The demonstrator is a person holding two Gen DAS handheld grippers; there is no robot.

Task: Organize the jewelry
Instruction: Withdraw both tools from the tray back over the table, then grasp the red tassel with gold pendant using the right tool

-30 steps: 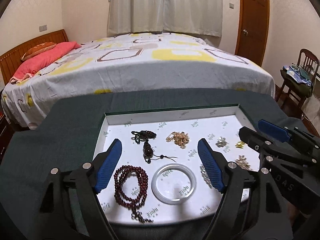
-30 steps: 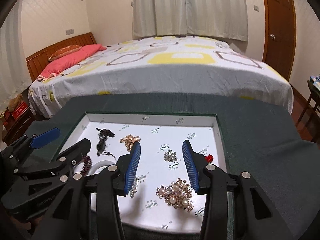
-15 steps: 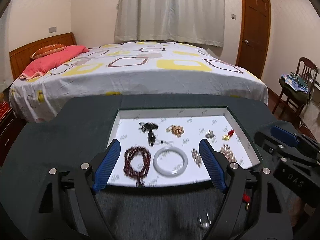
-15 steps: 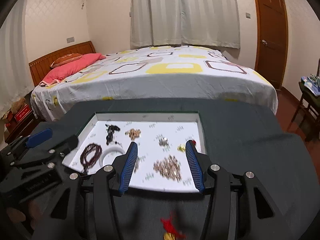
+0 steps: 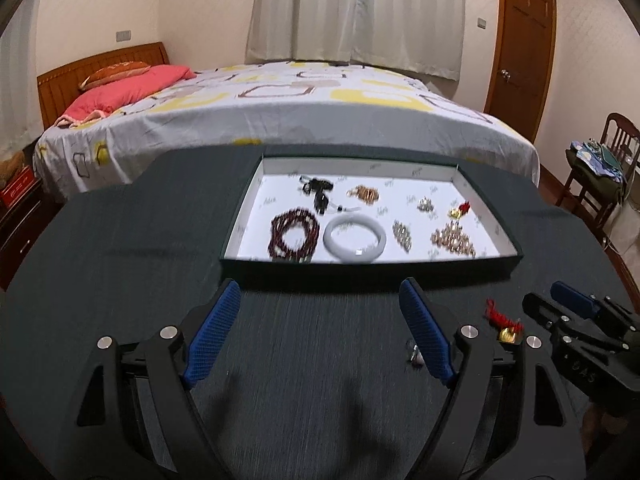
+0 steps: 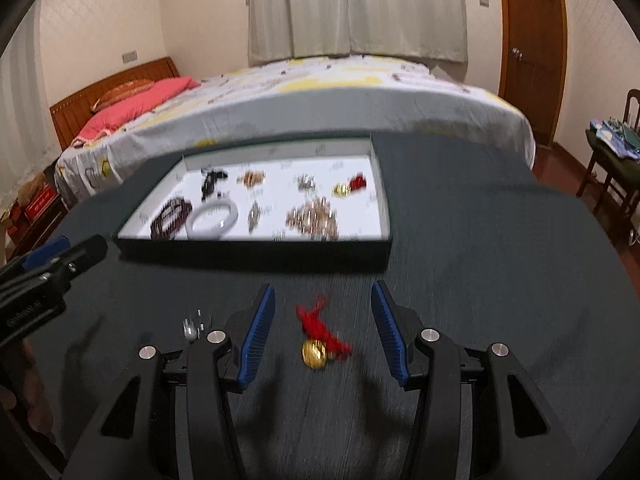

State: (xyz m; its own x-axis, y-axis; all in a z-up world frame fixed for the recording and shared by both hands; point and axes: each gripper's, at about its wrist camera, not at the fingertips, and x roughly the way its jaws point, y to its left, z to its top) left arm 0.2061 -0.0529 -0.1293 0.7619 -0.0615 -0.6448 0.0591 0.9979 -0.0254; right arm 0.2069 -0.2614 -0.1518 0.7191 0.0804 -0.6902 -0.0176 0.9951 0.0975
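The desk (image 5: 120, 264) wears a dark, matt woven cloth with a fine ribbed grain, and on it sits a tray (image 5: 368, 270) that looks like cardboard, dark outside and lined with smooth white printed paper. In the tray lie a glossy, milky bangle (image 5: 355, 237) and a string of polished dark-red beads (image 5: 294, 233); on the cloth a shiny gold-coloured bell with a red thread tassel (image 6: 318, 350) catches the light. Both grippers are matt black plastic with bright metal screw heads and blue ribbed rubbery pads (image 6: 256, 336).
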